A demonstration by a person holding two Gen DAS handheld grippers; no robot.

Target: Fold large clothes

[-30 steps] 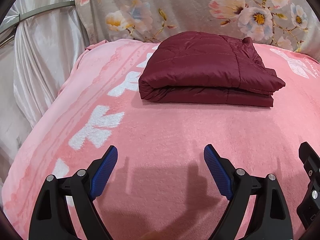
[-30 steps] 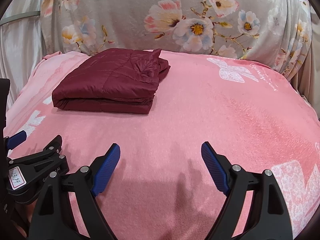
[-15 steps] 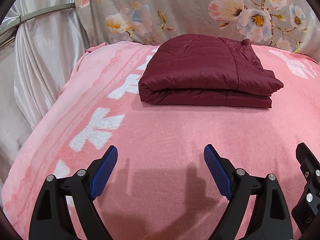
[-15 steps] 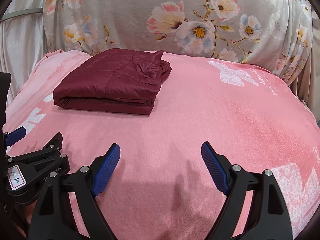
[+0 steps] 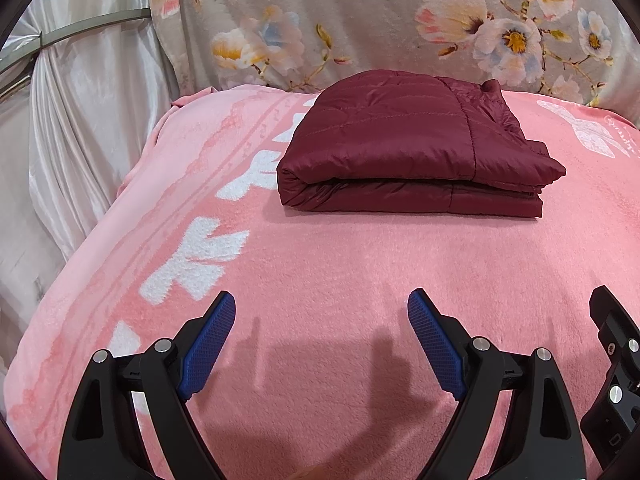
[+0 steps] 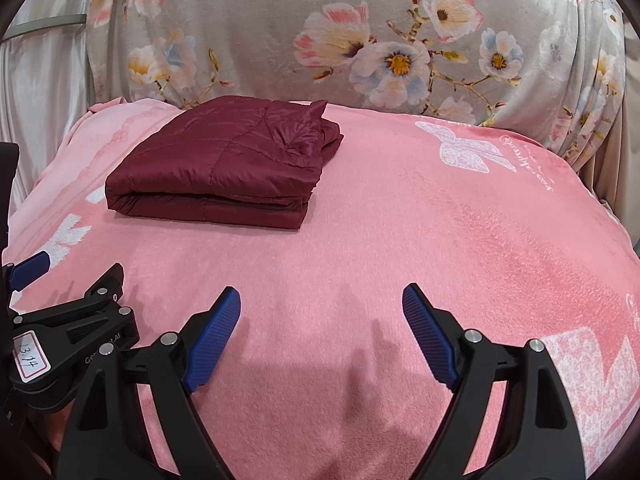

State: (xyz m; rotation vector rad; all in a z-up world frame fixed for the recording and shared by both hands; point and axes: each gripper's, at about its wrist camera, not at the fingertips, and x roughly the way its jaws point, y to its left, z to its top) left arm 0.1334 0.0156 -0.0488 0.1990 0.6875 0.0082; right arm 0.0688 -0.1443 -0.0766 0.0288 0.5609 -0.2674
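A dark red quilted jacket (image 5: 408,148) lies folded into a flat rectangle on the pink blanket (image 5: 360,272), toward its far side; it also shows in the right wrist view (image 6: 224,168), left of centre. My left gripper (image 5: 322,316) is open and empty, hovering over bare blanket well short of the jacket. My right gripper (image 6: 321,312) is open and empty too, over bare blanket to the right of the left one. The left gripper's body (image 6: 68,332) shows at the lower left of the right wrist view.
A grey floral cover (image 6: 360,40) rises behind the blanket. White satin drapery (image 5: 80,120) hangs at the left edge. The blanket drops off at the left and right sides. White butterfly print (image 6: 464,148) marks the blanket's far right.
Both grippers have drawn back slightly from the jacket and tilted down a little; the jacket sits lower in both views. Both stay open and empty.
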